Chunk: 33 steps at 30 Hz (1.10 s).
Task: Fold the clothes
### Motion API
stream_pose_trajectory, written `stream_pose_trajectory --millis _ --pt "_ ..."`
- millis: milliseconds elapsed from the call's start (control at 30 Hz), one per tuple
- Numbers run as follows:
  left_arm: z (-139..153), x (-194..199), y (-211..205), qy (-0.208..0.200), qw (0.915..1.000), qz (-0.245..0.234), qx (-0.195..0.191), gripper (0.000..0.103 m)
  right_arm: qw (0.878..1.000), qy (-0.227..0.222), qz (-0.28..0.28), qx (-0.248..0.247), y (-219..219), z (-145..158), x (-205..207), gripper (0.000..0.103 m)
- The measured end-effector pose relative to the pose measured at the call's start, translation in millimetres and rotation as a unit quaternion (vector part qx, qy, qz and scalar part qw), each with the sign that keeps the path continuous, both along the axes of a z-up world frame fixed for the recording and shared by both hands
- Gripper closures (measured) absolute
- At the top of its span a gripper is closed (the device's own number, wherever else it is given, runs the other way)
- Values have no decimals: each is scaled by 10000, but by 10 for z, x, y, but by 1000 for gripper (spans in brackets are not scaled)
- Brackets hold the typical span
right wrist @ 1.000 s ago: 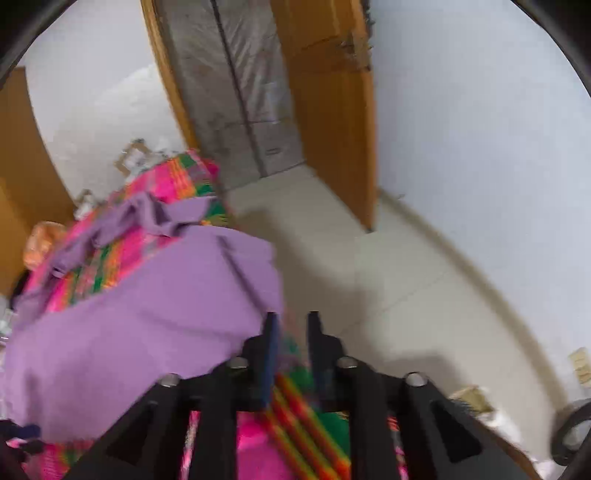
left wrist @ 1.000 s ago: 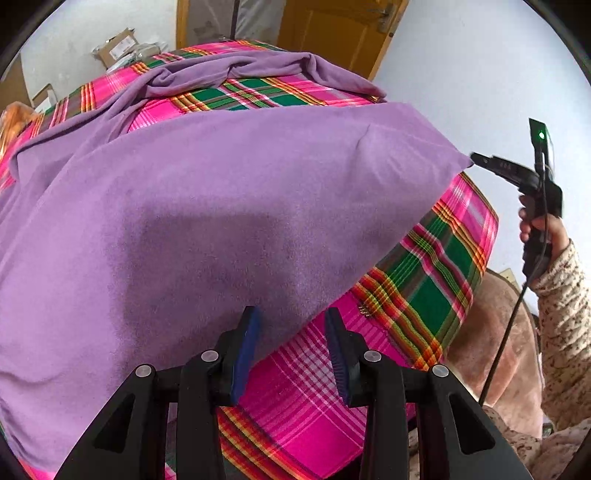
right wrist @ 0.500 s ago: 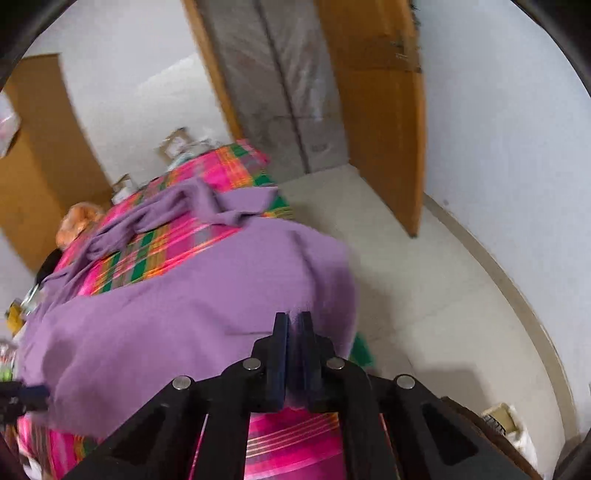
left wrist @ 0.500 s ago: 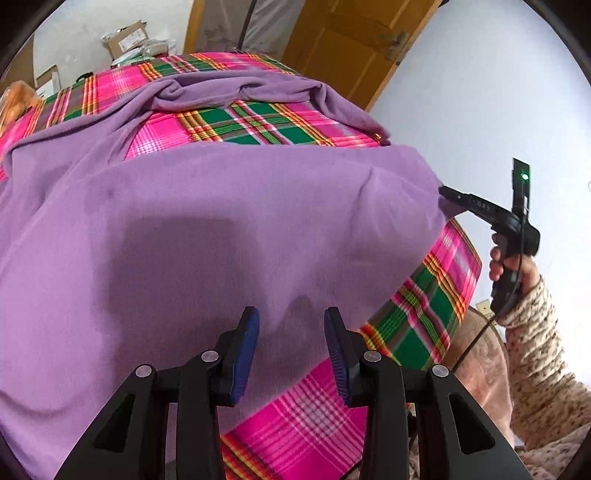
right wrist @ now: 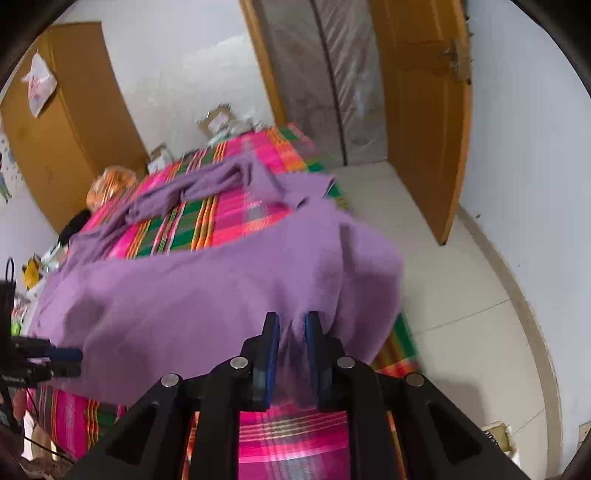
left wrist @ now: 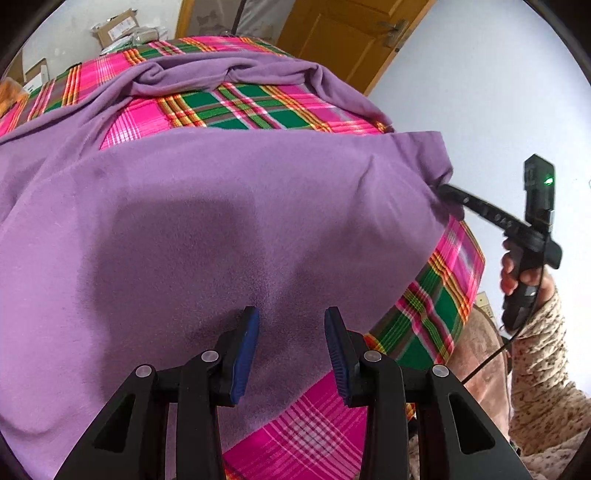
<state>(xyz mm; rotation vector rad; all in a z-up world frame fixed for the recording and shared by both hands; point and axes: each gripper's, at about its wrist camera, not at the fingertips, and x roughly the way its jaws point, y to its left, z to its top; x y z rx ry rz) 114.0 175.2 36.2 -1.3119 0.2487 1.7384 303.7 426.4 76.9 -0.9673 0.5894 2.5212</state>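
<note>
A large purple garment (left wrist: 221,192) lies spread over a bed with a pink and green plaid sheet (left wrist: 436,314). Its sleeves lie bunched at the far side. My left gripper (left wrist: 291,317) hovers open just above the garment's near part, nothing between its blue pads. My right gripper (right wrist: 291,321) is at the garment's (right wrist: 203,288) right corner, and a fold of purple cloth fills the narrow gap between its pads while its jaws are opening. In the left wrist view the right gripper's tip (left wrist: 443,190) meets that raised corner. The left gripper (right wrist: 70,360) shows at the right wrist view's left edge.
The bed's right edge drops to a pale tiled floor (right wrist: 443,277) beside an open wooden door (right wrist: 424,110). Cardboard boxes (left wrist: 118,29) stand beyond the bed's far end. A person's hand (left wrist: 517,273) and patterned sleeve (left wrist: 539,369) hold the right gripper.
The right gripper came in over the garment's right corner and closed on it, then its jaws parted slightly. The left gripper slid forward from the garment's edge to over the cloth.
</note>
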Motion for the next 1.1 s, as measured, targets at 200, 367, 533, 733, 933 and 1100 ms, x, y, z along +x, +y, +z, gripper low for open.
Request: stream_pose_trajectory --millis 200,367,533,733,933,1100 --pt "-25 -24 -20 -52 9999 -15 108 65 9814 871 -1327 -1079 669 -84 321 73" --pt "-30 -40 -47 -114 9997 1 206 65 9715 618 -1416 -1798 950 -374 216 72" --pt "-26 -54 -37 -128 9996 5 246 65 9705 395 -1241 -2030 990 -538 37 69" --pt "-24 -55 -29 -119 9996 9 261 64 9696 400 -1262 -2059 974 -597 17 72" --pt "-17 -45 -27 -98 9996 39 251 64 9720 603 -1392 -1794 950 -514 179 98" --pt "-6 -19 -21 -42 9997 82 217 64 9752 792 -1654 -1235 906 -234 377 98"
